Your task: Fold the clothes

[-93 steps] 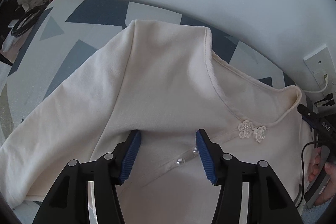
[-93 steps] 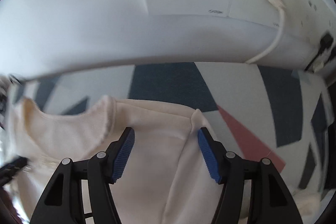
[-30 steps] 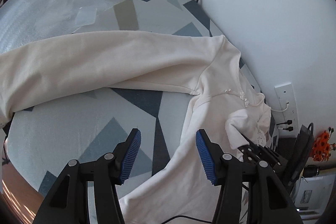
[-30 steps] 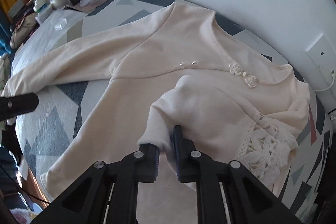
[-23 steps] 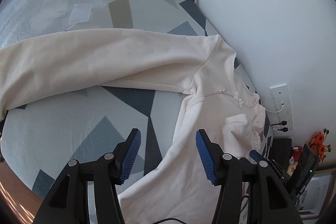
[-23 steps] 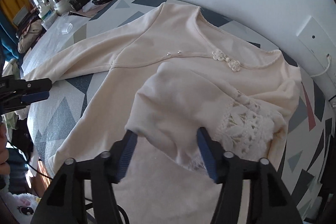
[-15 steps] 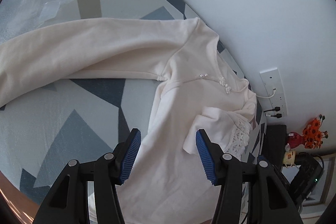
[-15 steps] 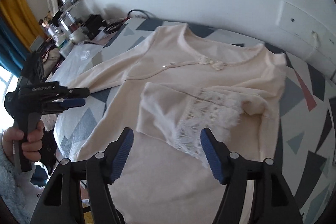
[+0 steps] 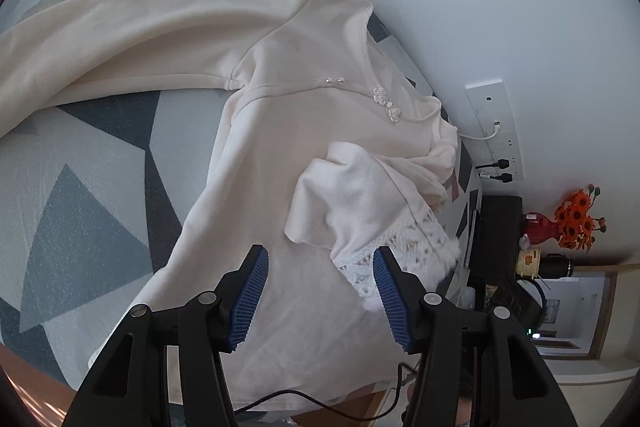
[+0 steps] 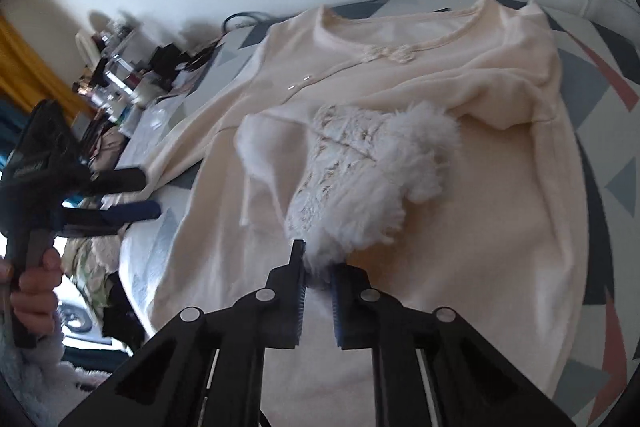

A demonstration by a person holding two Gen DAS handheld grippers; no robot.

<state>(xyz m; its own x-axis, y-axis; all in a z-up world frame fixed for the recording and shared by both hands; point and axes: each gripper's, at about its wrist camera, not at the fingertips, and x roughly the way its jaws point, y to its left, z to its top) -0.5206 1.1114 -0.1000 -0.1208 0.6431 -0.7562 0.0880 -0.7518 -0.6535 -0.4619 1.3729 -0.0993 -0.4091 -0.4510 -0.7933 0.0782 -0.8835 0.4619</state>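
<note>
Now the right tongs (image 10: 318,281), jaws just closed, clamp the fluffy cuff (image 10: 372,211) of the folded-in sleeve (image 9: 348,187) lying on the top (image 9: 280,155), which is spread on the patterned counter (image 9: 80,187). Left tongs (image 9: 318,291) stand apart, empty, above the hem. Draw the cuff flat and square, without dragging the body.

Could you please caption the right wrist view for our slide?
Right gripper pinches the fluffy lace cuff folded across the cream top.
</note>
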